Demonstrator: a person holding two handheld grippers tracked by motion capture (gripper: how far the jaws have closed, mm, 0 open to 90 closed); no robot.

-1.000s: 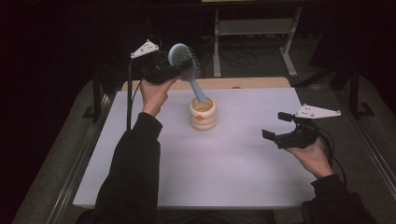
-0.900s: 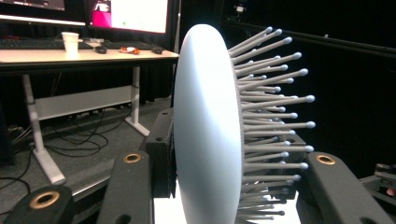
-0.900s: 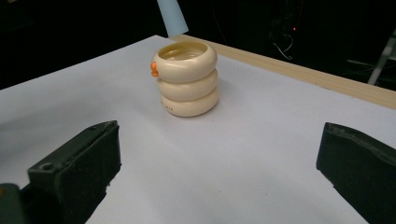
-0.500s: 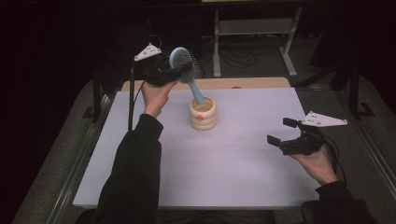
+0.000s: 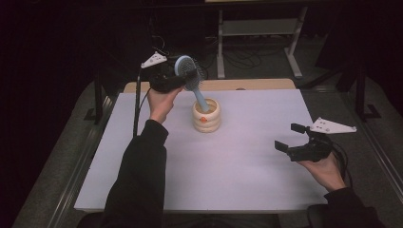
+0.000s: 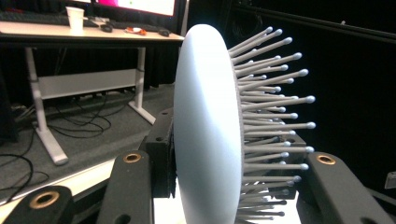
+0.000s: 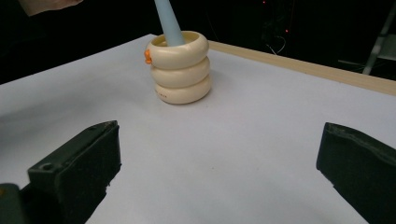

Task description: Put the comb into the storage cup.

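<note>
One step is nearing its end: the left claw (image 5: 183, 78) is clamping the head of the blue hairbrush (image 5: 190, 76), whose handle tip is already sitting tilted inside the cream ringed holder (image 5: 206, 115); release is outstanding. Right claw (image 5: 291, 137) is idling apart, well clear. White table (image 5: 237, 166) is offering no obstruction.

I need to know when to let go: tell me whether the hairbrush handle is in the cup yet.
In. The hairbrush handle end sits inside the cup rim, leaning.

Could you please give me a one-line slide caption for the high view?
Left gripper holds a blue hairbrush handle-down in a cream ribbed cup; right gripper waits open.
</note>
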